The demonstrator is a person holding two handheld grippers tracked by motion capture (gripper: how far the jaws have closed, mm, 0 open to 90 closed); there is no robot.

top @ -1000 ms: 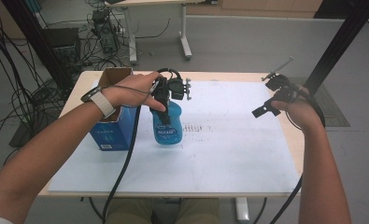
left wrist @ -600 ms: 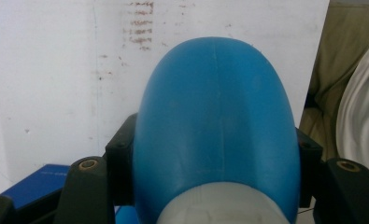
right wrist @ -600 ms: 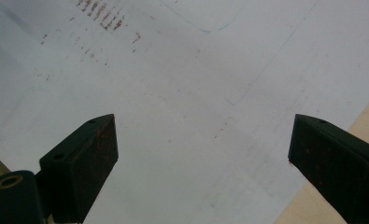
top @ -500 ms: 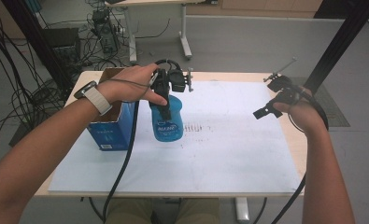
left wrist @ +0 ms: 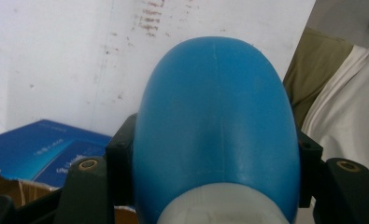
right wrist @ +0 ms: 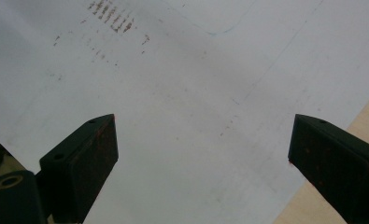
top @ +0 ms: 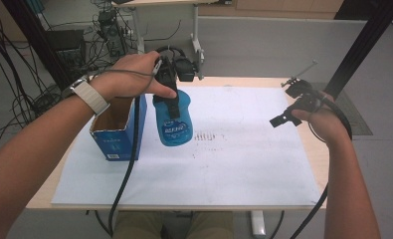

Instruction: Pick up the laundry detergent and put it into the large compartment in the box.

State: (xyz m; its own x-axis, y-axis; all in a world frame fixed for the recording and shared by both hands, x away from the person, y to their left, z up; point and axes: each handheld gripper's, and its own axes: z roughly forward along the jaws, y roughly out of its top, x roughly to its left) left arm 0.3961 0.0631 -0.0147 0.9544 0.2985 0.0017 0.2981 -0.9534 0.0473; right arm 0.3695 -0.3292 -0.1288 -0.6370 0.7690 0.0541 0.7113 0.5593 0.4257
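Observation:
A blue bottle with a white label hangs clear of the table, gripped near its top by my left gripper. From the left gripper view the bottle bulges between the two black jaws, whose pads press its sides. An open blue cardboard box stands just left of the bottle. At the table's right side my right gripper hovers over the white sheet. Its own view has the jaws spread wide with nothing between the fingertips.
A large white sheet with faint brown marks covers most of the wooden table. Cables trail from both grippers off the front edge. Behind the table are another desk's legs and tangled cables on the floor.
My left gripper has lifted the blue bottle off the sheet, beside the box. The right gripper has stayed where it was.

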